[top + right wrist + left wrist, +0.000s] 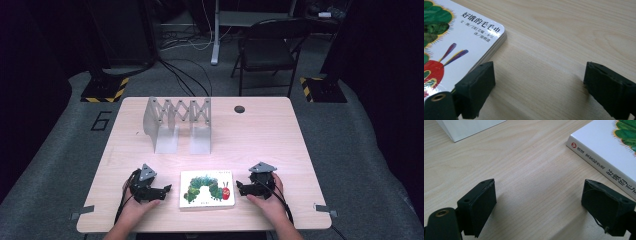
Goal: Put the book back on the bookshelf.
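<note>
While jaws gape, book [207,188] lies between grippers

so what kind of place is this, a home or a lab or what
Most likely a lab or recording studio rather than a home: a lone wooden table on grey carpet, dark curtains all round, hazard-striped stand bases, loose cables on the floor, and a folding chair behind.

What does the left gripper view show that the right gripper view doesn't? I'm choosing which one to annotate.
The left gripper view has the book's spine with its printed title and a corner of the white rack base. The right gripper view has the caterpillar's red head, the cover title and the page edges at a rounded corner. Both show the book, the wooden table and open black fingers.
</note>
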`<state>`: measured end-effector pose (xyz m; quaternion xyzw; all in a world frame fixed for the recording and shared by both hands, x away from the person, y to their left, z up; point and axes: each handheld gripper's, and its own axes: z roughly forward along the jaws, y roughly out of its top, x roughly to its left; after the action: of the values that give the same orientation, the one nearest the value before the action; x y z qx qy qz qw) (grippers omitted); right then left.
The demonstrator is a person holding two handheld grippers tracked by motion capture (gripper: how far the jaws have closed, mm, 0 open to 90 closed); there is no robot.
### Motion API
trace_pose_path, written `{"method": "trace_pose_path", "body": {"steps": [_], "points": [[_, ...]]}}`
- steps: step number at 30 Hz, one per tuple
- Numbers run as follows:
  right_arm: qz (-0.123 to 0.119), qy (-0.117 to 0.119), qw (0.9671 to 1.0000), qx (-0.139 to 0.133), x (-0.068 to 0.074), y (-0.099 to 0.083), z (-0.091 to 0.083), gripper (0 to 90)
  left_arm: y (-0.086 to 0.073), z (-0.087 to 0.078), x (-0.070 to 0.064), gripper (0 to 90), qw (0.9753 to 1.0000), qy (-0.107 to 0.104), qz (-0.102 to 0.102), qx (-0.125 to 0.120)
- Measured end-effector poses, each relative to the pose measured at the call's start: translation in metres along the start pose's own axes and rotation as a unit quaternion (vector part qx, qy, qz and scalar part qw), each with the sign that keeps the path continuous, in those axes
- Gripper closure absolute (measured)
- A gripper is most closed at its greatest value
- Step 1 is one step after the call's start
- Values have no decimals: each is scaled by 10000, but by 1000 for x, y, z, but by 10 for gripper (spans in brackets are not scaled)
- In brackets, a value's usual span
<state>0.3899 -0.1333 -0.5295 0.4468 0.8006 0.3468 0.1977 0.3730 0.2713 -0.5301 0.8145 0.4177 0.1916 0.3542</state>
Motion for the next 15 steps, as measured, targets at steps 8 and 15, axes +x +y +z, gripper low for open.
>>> {"method": "trace_pose_path", "body": {"steps": [8, 15], "points": [[40, 26, 10000, -50, 2, 0, -1, 140, 1, 0, -1, 128, 10000, -6, -5, 3], [29, 18, 10000, -61, 1, 0, -1, 141, 1, 0, -1, 129, 10000, -28, -1, 35]]}}
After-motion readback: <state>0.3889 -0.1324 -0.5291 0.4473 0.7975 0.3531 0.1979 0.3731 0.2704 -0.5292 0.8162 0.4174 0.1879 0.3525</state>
